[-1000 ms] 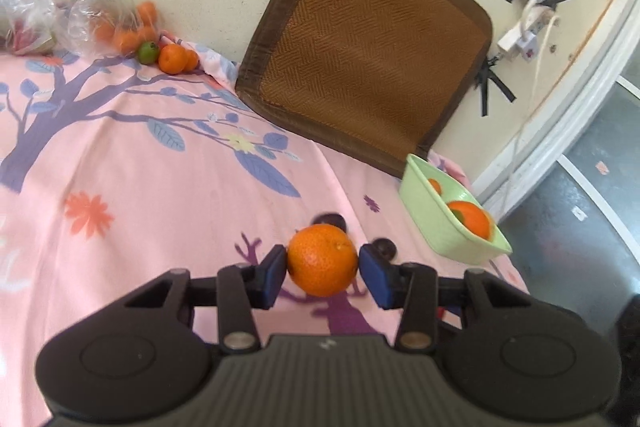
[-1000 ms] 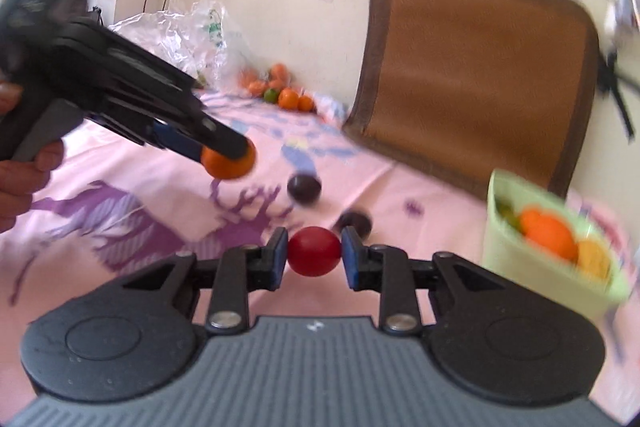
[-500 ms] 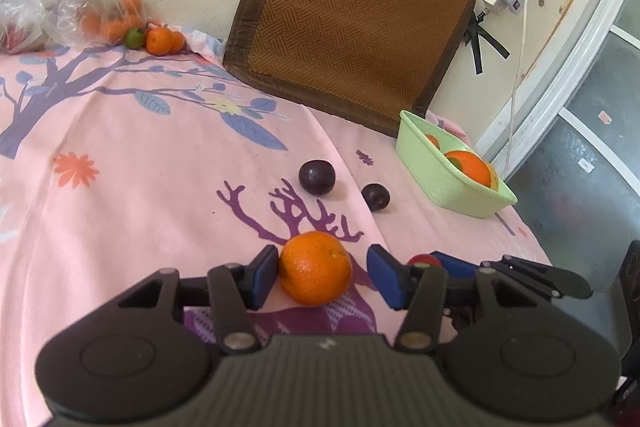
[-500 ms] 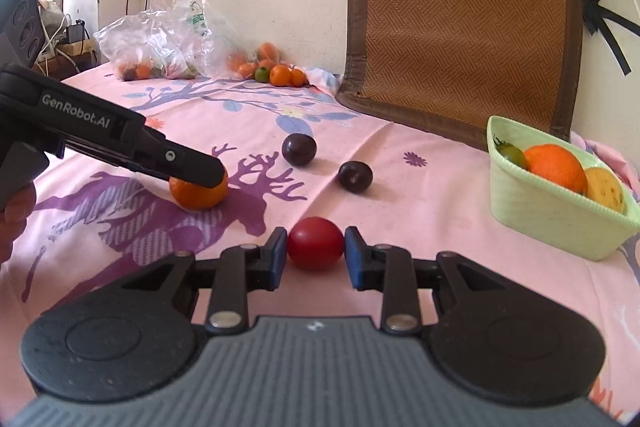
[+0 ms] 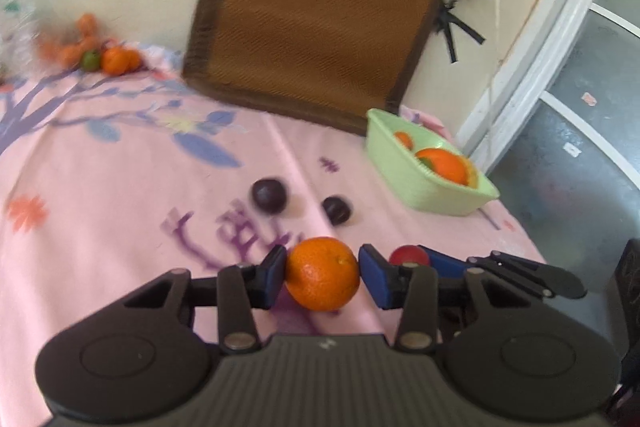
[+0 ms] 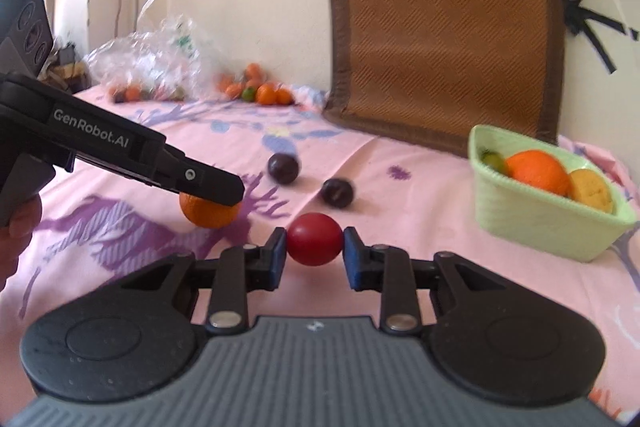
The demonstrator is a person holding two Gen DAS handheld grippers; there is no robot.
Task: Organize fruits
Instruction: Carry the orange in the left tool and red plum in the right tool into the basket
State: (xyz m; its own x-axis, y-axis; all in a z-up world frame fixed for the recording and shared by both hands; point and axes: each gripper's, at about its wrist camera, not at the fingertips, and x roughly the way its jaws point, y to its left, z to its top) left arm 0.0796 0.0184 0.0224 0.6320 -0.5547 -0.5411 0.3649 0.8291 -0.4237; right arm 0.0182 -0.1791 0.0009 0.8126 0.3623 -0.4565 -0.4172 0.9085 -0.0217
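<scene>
— Clamped between the pads of the left gripper (image 5: 322, 273) is an orange (image 5: 322, 274); is it lifted?

— That cannot be told; it is seen low over the pink cloth (image 5: 120, 195).

— And the right gripper (image 6: 314, 247)?

— A red fruit (image 6: 314, 239) is pinched between its pads.

— What is seen beyond?

— Two dark plums (image 6: 283, 168) (image 6: 337, 191) are lying on the cloth, well apart from the green basket (image 6: 532, 215), in which an orange and other fruit are held.

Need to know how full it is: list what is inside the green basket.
Inside the green basket: a large orange, a yellow fruit and a small green fruit. Anything beneath them is hidden by the wall.
</scene>
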